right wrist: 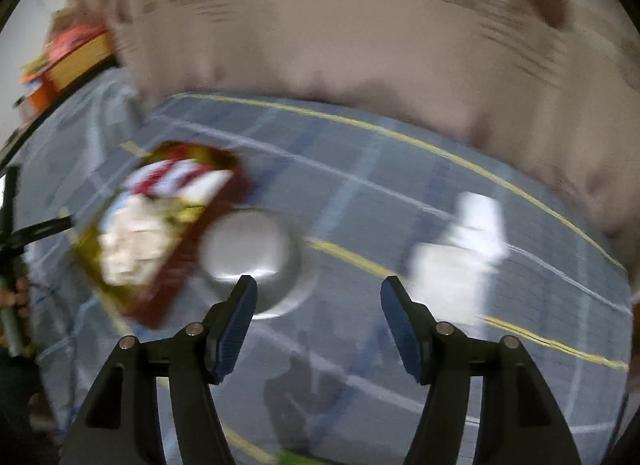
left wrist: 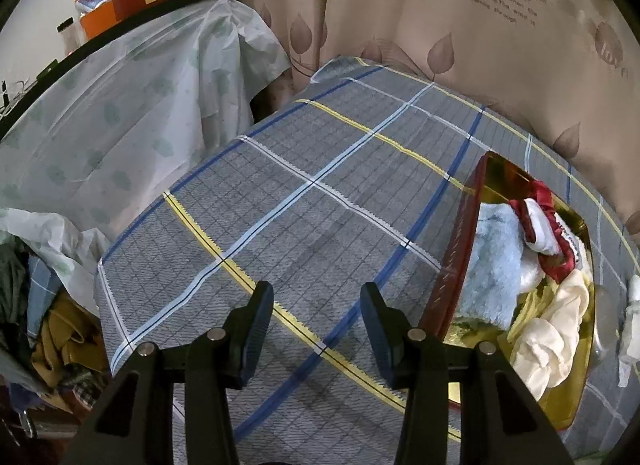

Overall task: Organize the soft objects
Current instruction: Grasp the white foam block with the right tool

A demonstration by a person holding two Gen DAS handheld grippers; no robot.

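A plaid-covered table [left wrist: 304, 193] carries a gold-lined box with a red rim [left wrist: 460, 249] at its right side. The box already holds several soft items: a light-blue fluffy cloth [left wrist: 490, 261], a red-and-white fabric piece [left wrist: 540, 225] and a cream cloth [left wrist: 552, 329], all lying loosely inside, the cream one near the box's near end.

The left gripper [left wrist: 316, 297] hangs above bare plaid with its jaws apart and nothing between them; the box lies to its right, close beside the right finger.

The right-wrist view is motion-blurred. The right gripper [right wrist: 318, 289] is likewise spread wide and empty. Ahead of it, a white soft object [right wrist: 464, 253] lies on the cloth, well apart from the box [right wrist: 160, 233], which sits to the left in that view. A round silvery object [right wrist: 252, 253], possibly a lid or bowl, rests just beside the box's red wall; blur prevents identification.

Judged progress: the task appears largely done, since most soft items sit in the box. At least the white soft object remains outside it. Its position just ahead and right of the right gripper suggests that it is the next item to collect.
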